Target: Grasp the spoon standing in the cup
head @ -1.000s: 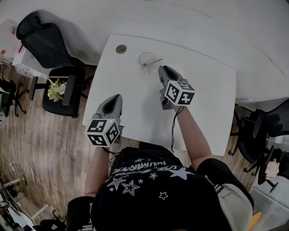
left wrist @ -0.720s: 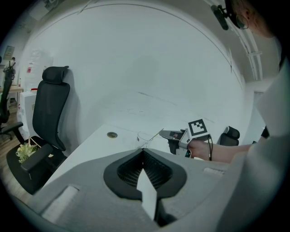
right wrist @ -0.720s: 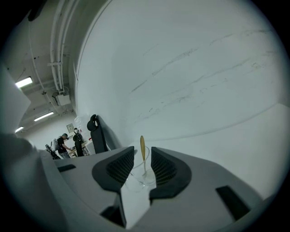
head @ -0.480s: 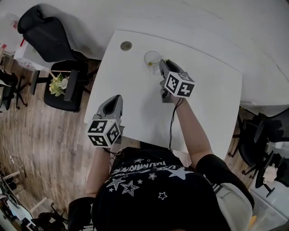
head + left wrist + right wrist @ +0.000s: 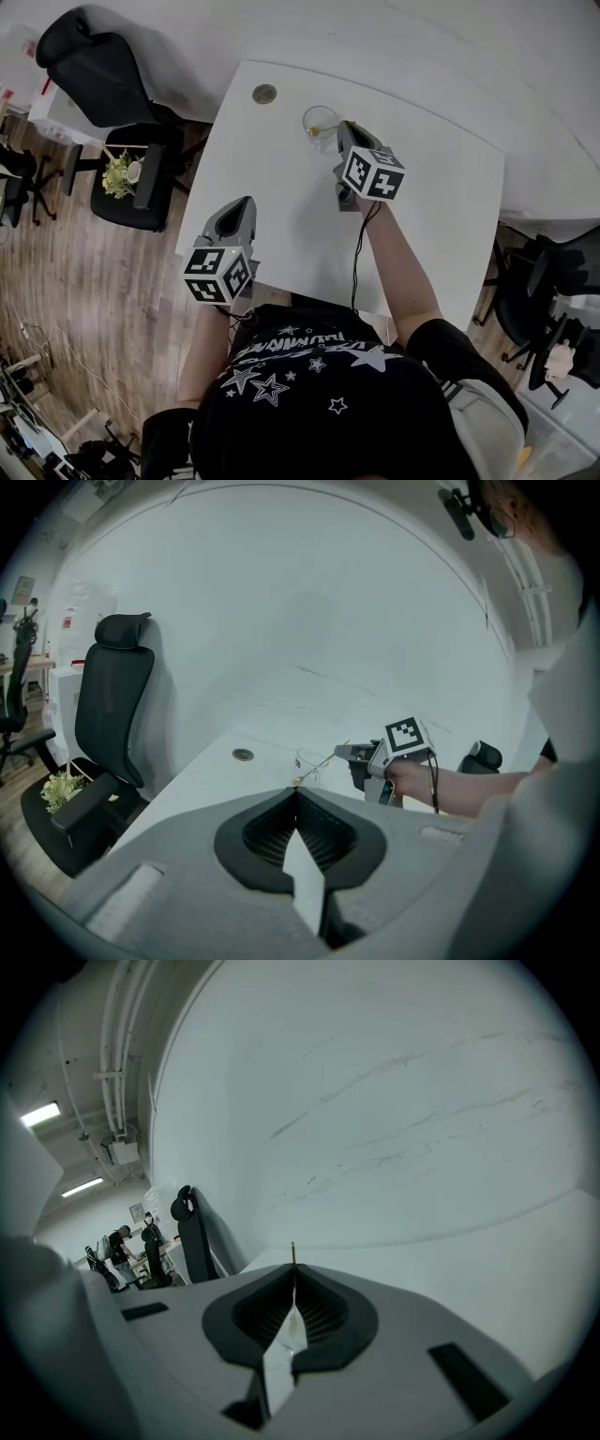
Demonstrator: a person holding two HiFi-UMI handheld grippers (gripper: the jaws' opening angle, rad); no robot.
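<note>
White bench [image 5: 281,225]: flat top. It carries one cup near the far edge and a round metal cable port [image 5: 264,94] well to the cup's left.

Left gripper [image 5: 296,794]: grey, with a marker cube at the rear. It is held over the near-left part of the bench, well apart from the cup. Its jaws are pressed together with nothing between them. By the look of it, it takes no part in the present step.

Right gripper [image 5: 293,1269]: grey, with a marker cube at the rear. Its tips are just beside the cup's rim, on the cup's right. The jaws have just been closing and now pinch the thin top end of the spoon's handle. A sliver of the handle pokes out above them in the right gripper view.

Cup [image 5: 320,119]: clear glass, upright on the bench.

Spoon [image 5: 322,763]: slim and gold-coloured. The lower end sits inside the cup and the handle leans over the rim. Its long axis is tilted, not plumb. It climbs out of the cup up and to the right, toward the right gripper that holds its top end.

Step in hand: the grasp itself, judged made or all but made.

Next move, judged: keep the pinch firm, then draw the spoon out along its own slant so the bowl clears the rim without tipping the light glass. The hold is at the very end of a thin handle, so the spoon may pivot.
</note>
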